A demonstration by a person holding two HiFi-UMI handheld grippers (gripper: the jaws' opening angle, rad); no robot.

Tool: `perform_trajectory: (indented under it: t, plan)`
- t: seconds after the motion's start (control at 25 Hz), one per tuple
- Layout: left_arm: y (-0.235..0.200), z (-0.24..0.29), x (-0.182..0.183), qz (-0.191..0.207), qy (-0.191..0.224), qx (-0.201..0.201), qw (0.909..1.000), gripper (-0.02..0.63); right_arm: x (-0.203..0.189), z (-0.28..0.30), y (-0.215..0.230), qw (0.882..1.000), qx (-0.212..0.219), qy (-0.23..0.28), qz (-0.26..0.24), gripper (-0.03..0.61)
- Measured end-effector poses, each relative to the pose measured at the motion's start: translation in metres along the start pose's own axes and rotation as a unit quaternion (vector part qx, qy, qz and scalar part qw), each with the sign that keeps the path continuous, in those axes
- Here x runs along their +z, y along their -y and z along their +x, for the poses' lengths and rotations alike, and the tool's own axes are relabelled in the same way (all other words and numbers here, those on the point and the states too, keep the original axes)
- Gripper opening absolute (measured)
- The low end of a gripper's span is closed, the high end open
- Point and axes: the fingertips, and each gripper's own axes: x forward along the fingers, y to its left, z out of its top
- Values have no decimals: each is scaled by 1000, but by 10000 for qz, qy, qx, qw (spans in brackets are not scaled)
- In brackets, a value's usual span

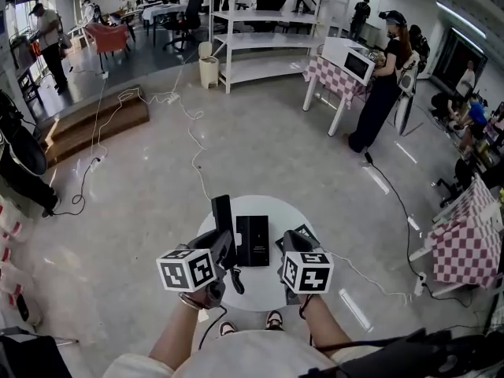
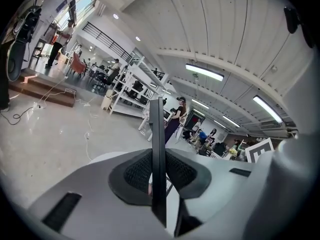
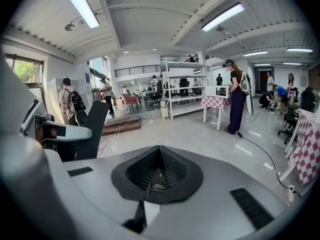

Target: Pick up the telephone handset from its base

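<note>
The black telephone base (image 1: 252, 241) lies on a small round white table (image 1: 264, 294). The black handset (image 1: 223, 213) is clear of the base, to its left, standing on end in my left gripper (image 1: 226, 245). In the left gripper view the handset (image 2: 158, 154) is a thin dark bar clamped between the two pads. From the right gripper view the handset (image 3: 94, 129) shows as a dark slab at the left. My right gripper (image 1: 294, 240) hovers over the table's right side, beside the base; its jaws (image 3: 156, 176) are together with nothing held.
White cables (image 1: 193, 144) trail over the shiny floor toward the table. A wooden platform (image 1: 94, 124) lies at the far left, white shelving (image 1: 260, 30) at the back. A person (image 1: 386, 81) stands by a checkered table with a microwave (image 1: 350, 60). Another checkered table (image 1: 465, 242) stands at the right.
</note>
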Motion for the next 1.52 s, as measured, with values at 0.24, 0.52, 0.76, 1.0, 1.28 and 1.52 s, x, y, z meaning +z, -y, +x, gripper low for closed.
perform_trajectory:
  t: [0.24, 0.52, 0.76, 1.0, 1.28, 1.52]
  plan:
    - [-3, -18, 27, 614, 332, 76, 9975, 84, 9, -8, -4, 9994, -275, 182, 105, 23]
    - [9, -34, 54, 1033, 667, 60, 9924, 84, 19, -14, -9, 9989, -363, 269, 148, 23]
    - [15, -33, 59, 1075, 890, 249, 9899, 84, 32, -18, -1, 9985, -294, 440, 118, 23]
    - [27, -25, 52, 1103, 1073, 520, 9867, 84, 37, -21, 19, 9980, -182, 596, 80, 23]
    - [60, -18, 65, 1346, 1414, 723, 9781, 84, 57, -25, 45, 9967, 118, 798, -132, 23]
    - [89, -16, 88, 2138, 1772, 888, 9566, 84, 98, -34, 48, 9897, 362, 1344, -347, 23]
